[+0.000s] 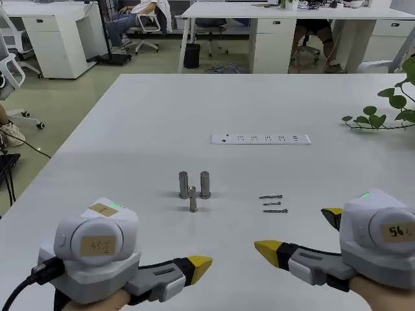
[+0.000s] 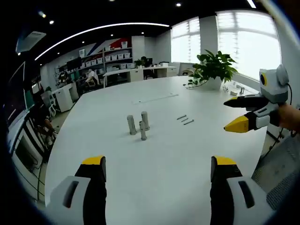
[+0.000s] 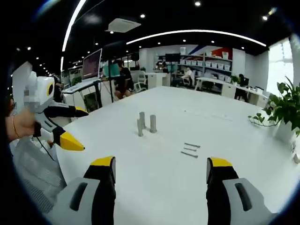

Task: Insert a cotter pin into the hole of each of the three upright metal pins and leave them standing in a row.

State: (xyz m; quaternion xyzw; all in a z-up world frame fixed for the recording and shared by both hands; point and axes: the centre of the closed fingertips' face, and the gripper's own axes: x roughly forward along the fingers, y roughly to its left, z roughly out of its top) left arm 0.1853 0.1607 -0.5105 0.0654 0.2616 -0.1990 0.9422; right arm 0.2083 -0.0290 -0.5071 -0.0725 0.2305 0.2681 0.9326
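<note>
Both tools hang low over the near edge of the table [image 1: 259, 103], nothing in either. Left tool [image 2: 159, 166] has its jaws spread wide, right tool [image 3: 161, 166] same. 3 metal pins [image 1: 192, 197] stand upright mid-table in a tight cluster, not a row. 3 cotter pins [image 1: 272, 203] lie loose near their right side, w/ a power strip [image 1: 260, 138] further back.
</note>
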